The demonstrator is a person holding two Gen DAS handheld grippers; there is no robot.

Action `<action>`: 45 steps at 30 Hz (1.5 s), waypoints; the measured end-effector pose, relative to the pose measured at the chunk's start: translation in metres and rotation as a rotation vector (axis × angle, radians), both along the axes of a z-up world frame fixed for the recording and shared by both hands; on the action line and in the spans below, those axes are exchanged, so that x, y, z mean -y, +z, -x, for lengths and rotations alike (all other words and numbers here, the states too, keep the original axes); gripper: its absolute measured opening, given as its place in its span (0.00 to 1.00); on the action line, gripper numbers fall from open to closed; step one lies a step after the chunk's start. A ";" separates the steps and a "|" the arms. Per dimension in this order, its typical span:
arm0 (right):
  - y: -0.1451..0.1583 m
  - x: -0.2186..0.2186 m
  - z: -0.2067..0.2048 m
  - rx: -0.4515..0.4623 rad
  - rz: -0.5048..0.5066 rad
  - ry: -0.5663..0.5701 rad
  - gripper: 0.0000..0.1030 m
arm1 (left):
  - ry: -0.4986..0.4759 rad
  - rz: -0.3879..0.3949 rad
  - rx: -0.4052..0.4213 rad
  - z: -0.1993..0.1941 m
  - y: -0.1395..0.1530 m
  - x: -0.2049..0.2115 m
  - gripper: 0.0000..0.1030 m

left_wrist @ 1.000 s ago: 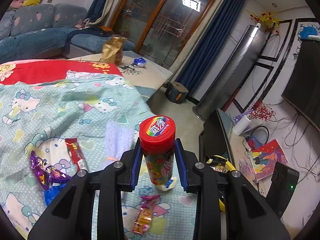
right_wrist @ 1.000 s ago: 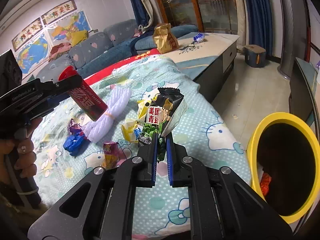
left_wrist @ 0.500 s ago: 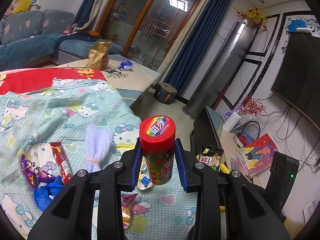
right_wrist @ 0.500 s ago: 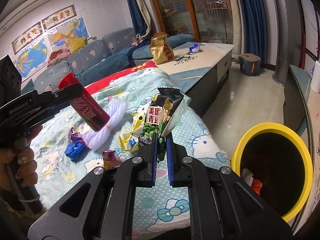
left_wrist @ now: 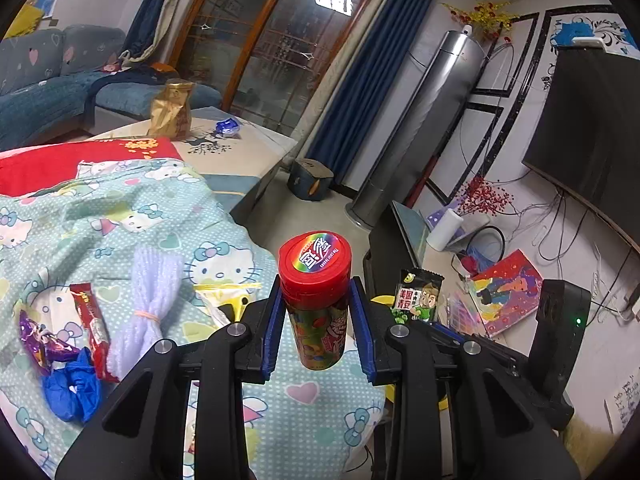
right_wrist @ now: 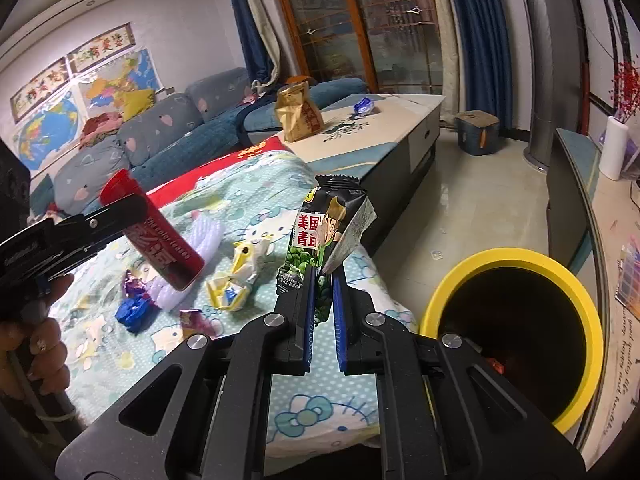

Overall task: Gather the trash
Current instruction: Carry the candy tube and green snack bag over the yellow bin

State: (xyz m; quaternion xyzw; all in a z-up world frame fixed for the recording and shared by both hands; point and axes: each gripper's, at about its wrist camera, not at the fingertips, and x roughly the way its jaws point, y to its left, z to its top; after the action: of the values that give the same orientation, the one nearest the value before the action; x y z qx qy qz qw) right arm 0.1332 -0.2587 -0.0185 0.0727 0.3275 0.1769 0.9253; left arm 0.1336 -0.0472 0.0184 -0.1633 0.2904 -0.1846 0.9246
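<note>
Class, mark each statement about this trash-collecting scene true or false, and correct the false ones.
1. The left gripper holds a red-capped candy tube. True.
2. The right gripper is open and holds nothing. False: it is shut on a green pea snack packet.
3. The bin has a yellow rim. True.
4. The gold bag lies on the Hello Kitty sheet. False: it stands on the low table beyond.

Bed w/ Hello Kitty sheet (left_wrist: 224,240): red wrapper (left_wrist: 91,322), purple yarn (left_wrist: 150,308), blue scrap (left_wrist: 72,390), yellow wrapper (right_wrist: 236,276).
</note>
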 end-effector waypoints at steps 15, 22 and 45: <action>0.002 0.029 0.000 0.004 0.008 -0.082 0.05 | -0.079 -0.014 -0.001 0.000 -0.004 0.030 0.29; 0.002 0.050 -0.003 0.006 0.008 -0.138 0.05 | -0.124 -0.022 0.001 0.000 -0.005 0.048 0.29; -0.004 0.109 -0.004 -0.001 0.017 -0.298 0.05 | -0.302 -0.060 0.023 -0.008 -0.010 0.120 0.29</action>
State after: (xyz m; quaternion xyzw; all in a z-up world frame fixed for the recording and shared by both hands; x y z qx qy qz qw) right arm 0.1371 -0.3681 -0.0224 0.1130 0.3151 0.0347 0.9417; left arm 0.1411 -0.1670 0.0088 -0.0880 0.3067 -0.3148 0.8939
